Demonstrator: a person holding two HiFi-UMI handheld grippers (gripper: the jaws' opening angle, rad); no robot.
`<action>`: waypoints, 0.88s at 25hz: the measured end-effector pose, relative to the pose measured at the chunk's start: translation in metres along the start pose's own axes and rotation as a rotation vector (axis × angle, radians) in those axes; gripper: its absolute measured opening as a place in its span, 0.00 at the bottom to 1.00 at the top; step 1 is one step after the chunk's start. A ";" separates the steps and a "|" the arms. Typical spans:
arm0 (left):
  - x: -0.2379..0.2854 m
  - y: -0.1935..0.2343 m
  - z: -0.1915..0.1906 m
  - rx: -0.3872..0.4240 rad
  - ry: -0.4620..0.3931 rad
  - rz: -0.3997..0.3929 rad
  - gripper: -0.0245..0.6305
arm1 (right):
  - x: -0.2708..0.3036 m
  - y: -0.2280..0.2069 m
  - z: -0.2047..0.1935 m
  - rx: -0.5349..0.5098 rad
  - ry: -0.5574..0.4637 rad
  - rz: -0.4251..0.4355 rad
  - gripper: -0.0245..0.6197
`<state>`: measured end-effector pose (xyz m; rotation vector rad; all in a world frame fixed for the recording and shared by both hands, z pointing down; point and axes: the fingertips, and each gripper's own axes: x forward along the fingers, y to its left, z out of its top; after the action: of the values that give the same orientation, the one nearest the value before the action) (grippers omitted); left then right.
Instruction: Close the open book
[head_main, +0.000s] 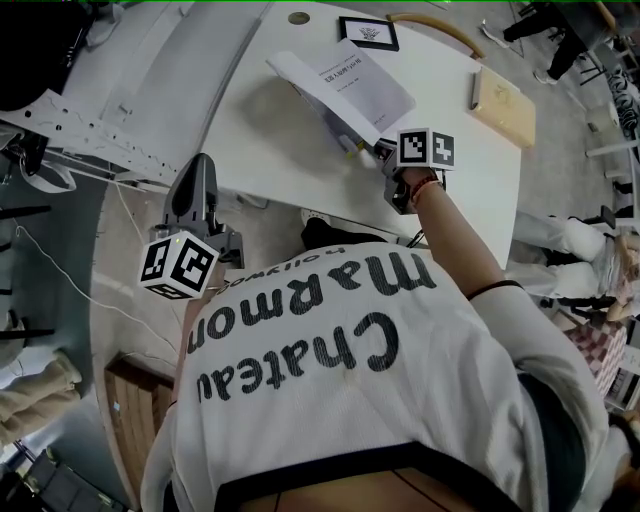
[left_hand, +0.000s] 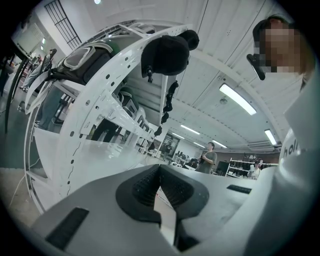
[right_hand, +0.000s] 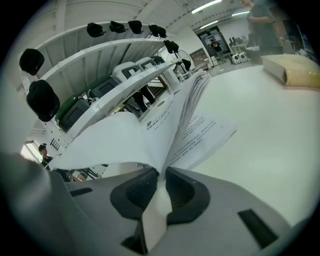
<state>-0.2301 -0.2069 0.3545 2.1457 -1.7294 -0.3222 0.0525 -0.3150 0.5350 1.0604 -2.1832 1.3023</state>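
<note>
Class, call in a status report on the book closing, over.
Right gripper shut on lifted pages of book. Left gripper shut, empty, beside table. Book part open. Only a tan book nearby, well apart.

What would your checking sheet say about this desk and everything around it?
Surface: curved white table.
Job's things: open white paper book, some pages lifted.
Clutter: black-framed picture; thick tan closed book.
Grippers: right gripper shut on the book's pages; left gripper shut, empty, off the table.
Cables: thin white cable on the floor.
Surroundings: white shelving rack; a standing person.
</note>
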 end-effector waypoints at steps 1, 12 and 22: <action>0.000 0.000 0.000 0.000 0.000 0.000 0.07 | 0.000 0.000 0.000 0.009 -0.001 0.004 0.13; -0.001 0.005 0.001 0.000 0.000 0.002 0.07 | 0.000 -0.002 0.002 0.086 -0.004 0.040 0.13; 0.000 0.006 0.001 -0.002 0.001 0.002 0.07 | 0.000 -0.002 0.002 0.115 -0.002 0.058 0.13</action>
<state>-0.2353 -0.2082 0.3562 2.1427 -1.7292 -0.3216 0.0540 -0.3177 0.5356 1.0476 -2.1779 1.4684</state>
